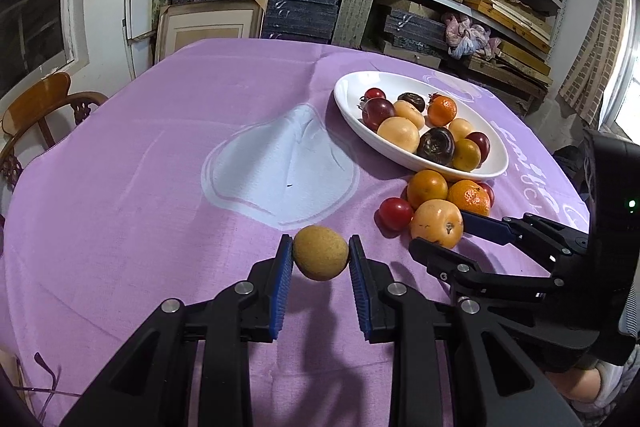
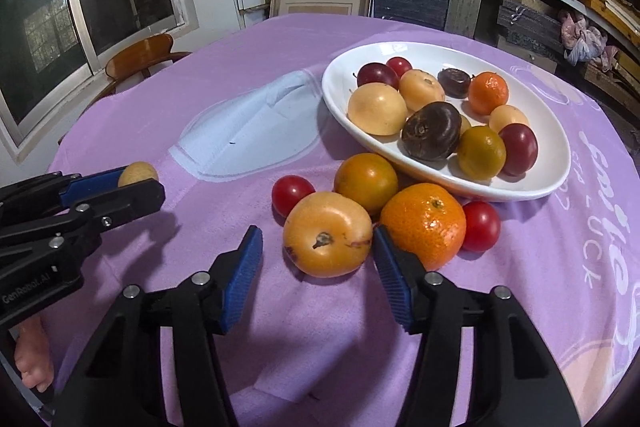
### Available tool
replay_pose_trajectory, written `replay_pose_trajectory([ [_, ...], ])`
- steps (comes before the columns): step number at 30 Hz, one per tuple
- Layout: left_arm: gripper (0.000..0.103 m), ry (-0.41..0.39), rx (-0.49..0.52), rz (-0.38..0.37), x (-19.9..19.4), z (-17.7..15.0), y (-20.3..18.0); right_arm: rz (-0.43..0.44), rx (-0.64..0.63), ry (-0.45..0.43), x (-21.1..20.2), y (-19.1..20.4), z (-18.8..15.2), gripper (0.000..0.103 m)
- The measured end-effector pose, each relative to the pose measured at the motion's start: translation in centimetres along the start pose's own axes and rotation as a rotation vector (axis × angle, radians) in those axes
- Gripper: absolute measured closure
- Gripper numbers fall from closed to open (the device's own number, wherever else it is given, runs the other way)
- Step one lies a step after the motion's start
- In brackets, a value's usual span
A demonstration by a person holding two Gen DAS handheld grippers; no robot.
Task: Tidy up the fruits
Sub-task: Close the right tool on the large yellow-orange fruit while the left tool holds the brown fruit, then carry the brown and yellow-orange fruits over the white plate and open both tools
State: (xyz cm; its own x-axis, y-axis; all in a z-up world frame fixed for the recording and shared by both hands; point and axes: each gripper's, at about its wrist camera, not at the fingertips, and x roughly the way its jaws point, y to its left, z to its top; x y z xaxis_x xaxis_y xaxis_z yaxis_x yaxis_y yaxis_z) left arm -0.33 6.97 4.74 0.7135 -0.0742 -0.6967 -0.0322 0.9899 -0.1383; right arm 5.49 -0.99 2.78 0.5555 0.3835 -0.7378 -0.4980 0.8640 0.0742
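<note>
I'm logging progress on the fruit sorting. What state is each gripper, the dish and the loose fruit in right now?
left gripper: shut on the small tan fruit, held off the cloth.
right gripper: open, jaws either side of the yellow-orange fruit, left pad clear of it.
white dish: upright, partly filled with fruit.
mandarin: loose on the purple cloth, beside the dish.

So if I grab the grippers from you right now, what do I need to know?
Left gripper: shut on a small tan fruit, lifted off the purple cloth.
Right gripper: open around the yellow-orange fruit, far pad touching, near pad not.
Done: about ten fruits sit in the white dish.
Left: five loose fruits beside the dish, plus the tan one.
</note>
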Motion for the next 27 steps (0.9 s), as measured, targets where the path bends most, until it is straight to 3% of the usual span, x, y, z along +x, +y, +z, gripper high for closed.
replay_pose_trajectory([
  [2, 0.075, 0.003, 0.000, 0.000, 0.0, 0.0, 0.0, 0.010, 0.025, 0.013, 0.4, -0.5, 0.1, 0.057],
  [10, 0.075, 0.018, 0.008, 0.004, 0.6, -0.2, -0.2, 0.025, 0.036, 0.029, 1.0, -1.0, -0.1, 0.058],
  [16, 0.075, 0.014, 0.010, -0.043, 0.6, 0.3, -0.6, 0.076, 0.103, -0.066, -3.3, -3.2, -0.6, 0.058],
  [22, 0.075, -0.033, 0.123, -0.036, 0.2, 4.7, -3.0, -0.012, 0.164, -0.175, -7.5, -8.3, 1.7, 0.058],
  [27, 0.075, -0.044, 0.157, -0.039, 3.0, 9.9, -5.3, -0.091, 0.223, -0.192, -7.0, -12.9, 4.2, 0.058],
])
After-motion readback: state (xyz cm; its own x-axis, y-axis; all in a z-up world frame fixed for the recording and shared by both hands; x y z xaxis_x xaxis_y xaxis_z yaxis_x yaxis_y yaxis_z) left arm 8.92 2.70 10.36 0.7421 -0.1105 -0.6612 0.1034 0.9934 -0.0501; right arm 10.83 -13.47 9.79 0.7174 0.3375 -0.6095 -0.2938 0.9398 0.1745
